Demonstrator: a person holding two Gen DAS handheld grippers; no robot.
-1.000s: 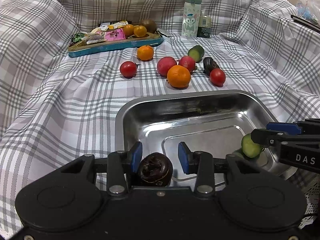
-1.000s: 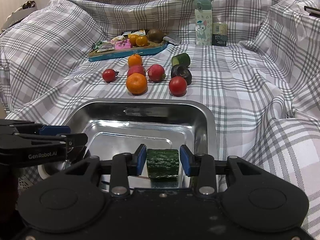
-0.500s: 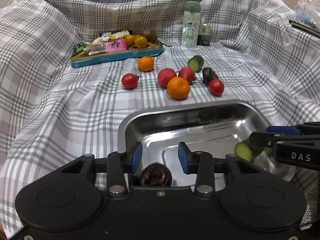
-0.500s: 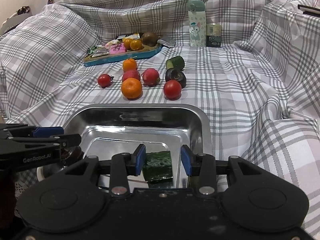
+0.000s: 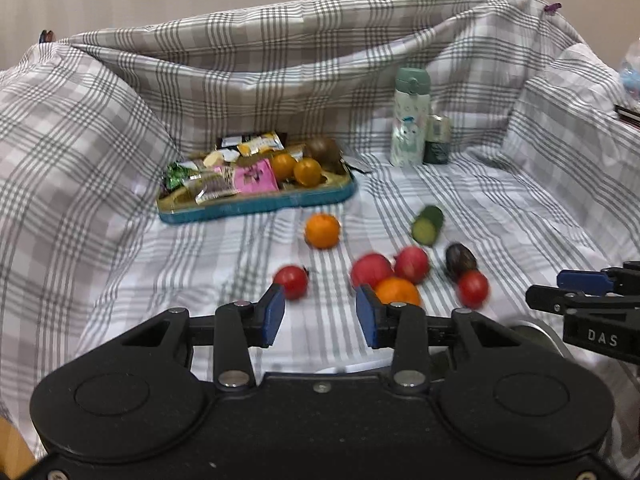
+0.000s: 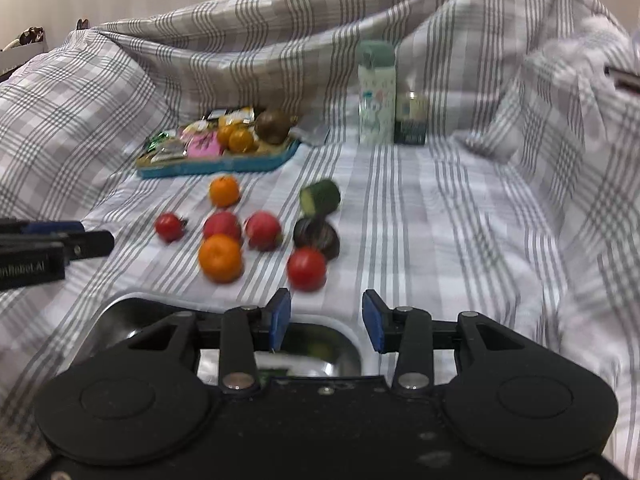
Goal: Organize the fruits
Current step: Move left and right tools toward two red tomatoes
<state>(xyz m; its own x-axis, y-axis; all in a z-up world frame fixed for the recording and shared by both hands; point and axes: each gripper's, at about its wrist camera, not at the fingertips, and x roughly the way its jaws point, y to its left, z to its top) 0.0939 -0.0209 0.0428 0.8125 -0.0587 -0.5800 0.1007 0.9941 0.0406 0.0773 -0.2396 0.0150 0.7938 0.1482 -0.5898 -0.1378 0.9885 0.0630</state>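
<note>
Loose fruit lies on the plaid cloth: two oranges (image 5: 322, 230) (image 5: 397, 291), two tomatoes (image 5: 292, 281) (image 5: 473, 288), two red fruits (image 5: 371, 269), a cucumber piece (image 5: 428, 225) and a dark fruit (image 5: 460, 259). My left gripper (image 5: 320, 314) is open and empty, raised in front of them. My right gripper (image 6: 326, 320) is open and empty above the steel tray's (image 6: 120, 310) far rim. In the right wrist view the nearest fruits are a tomato (image 6: 306, 269) and an orange (image 6: 221, 258). Something green shows faintly inside the tray.
A teal tray (image 5: 256, 204) with snack packets and small fruits sits at the back. A pale bottle (image 5: 412, 116) and a small dark can (image 5: 437, 140) stand to its right. Raised cloth folds enclose the left, back and right sides.
Both grippers opened, dropping the dark fruit and the cucumber piece into the steel tray. Both then lifted and tilted up, so the tray has slid low in view.
</note>
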